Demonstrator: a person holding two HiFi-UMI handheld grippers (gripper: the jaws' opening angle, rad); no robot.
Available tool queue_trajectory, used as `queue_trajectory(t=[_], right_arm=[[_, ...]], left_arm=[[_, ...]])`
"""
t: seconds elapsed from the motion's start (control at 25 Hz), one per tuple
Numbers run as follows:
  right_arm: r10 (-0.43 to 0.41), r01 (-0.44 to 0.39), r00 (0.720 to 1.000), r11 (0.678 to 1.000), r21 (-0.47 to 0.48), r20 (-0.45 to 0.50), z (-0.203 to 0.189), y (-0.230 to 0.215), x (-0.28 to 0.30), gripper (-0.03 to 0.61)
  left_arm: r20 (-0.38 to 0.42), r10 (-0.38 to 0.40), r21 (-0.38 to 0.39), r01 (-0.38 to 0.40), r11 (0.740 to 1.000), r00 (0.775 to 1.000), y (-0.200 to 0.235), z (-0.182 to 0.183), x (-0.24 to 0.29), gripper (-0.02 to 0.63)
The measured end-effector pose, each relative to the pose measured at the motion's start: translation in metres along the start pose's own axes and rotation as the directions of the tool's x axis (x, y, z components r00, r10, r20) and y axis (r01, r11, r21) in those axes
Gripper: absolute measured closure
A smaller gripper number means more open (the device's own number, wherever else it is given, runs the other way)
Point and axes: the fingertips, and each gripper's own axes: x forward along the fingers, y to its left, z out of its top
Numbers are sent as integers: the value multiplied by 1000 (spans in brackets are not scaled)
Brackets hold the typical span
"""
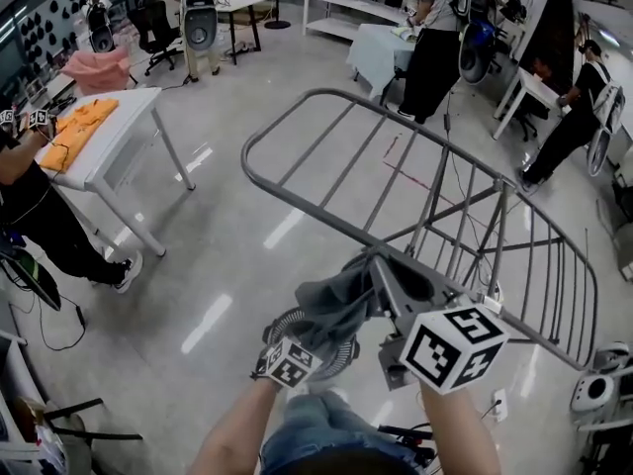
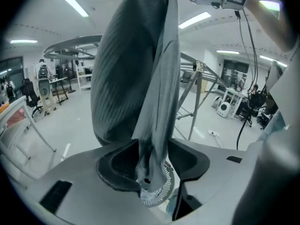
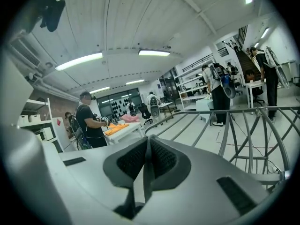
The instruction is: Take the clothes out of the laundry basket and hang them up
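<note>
item under inspection: grey garment (image 1: 331, 303), found lifted clear of the laundry basket (image 1: 280, 323) and hanging in a bunched column directly above it, just beside the near end of the grey drying rack (image 3: 231, 110); whether the cloth touches a rail cannot be told; it is not yet laid over any bar; right gripper (image 3: 147, 146) is clenched, jaws fully together with a thin fold of the garment's upper part pinched between them, and it points out across the rack's rails; left gripper (image 2: 151, 146) sits lower, beneath the right, jaws part closed around the garment's lower part, the cloth filling the gap and meeting both pads; through that gap the slotted round rim of the basket shows below on the floor; surroundings: a white table (image 1: 129, 137) stands well apart to the left, bearing an orange garment (image 1: 79, 127) laid flat; several persons stand at benches along the far side of the room.
</note>
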Motion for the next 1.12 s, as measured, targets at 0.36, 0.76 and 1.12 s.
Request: queue_trajectory(t=[0.36,0.76,1.12], right_arm=[[-97,97,992,995,2,76,14,-30,-13,563],[-200,194,971,979,57,129,14,-72,-34,563],[-315,309,893,949,71,323,58,-83,-79,563]], left_arm=[[74,59,-94,-52,994,996,21,7,-28,604],[158,341,-64,-335,940,927,118,59,-133,606],[342,475,138,-544,828,810,165,181,-225,606]])
